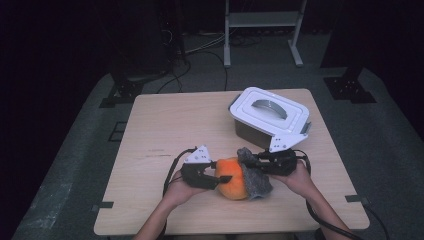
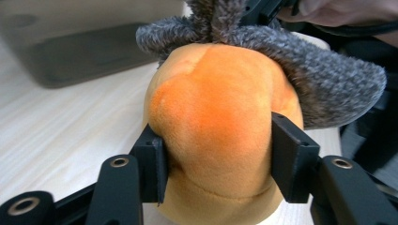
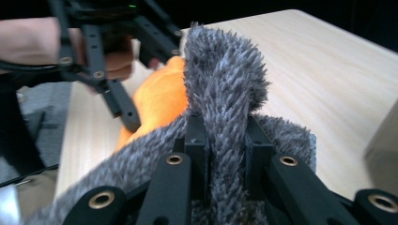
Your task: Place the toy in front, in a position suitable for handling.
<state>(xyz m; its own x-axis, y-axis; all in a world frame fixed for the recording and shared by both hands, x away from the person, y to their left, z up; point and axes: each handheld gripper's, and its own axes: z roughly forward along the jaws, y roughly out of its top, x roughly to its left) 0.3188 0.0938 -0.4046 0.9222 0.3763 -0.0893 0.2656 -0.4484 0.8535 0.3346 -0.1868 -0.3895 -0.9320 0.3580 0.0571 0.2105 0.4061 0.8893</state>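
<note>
Left gripper (image 1: 223, 178) clamps the orange plush toy (image 1: 232, 184) in front of the lidded container (image 1: 269, 116). Right gripper (image 1: 250, 161) pinches the grey fuzzy cloth (image 1: 255, 177), apparently attached. Excess pull may slip either grip.

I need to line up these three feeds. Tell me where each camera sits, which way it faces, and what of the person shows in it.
High view: above the person's side, looking forward and down on the table; both forearms, left gripper and right gripper show.
Left gripper view: rides the left gripper, looking along its jaws clamped on the orange plush; the other hand shows.
Right gripper view: rides the right gripper, jaws pinching the grey furry cloth; the left hand shows.
All three share plush and cloth.
</note>
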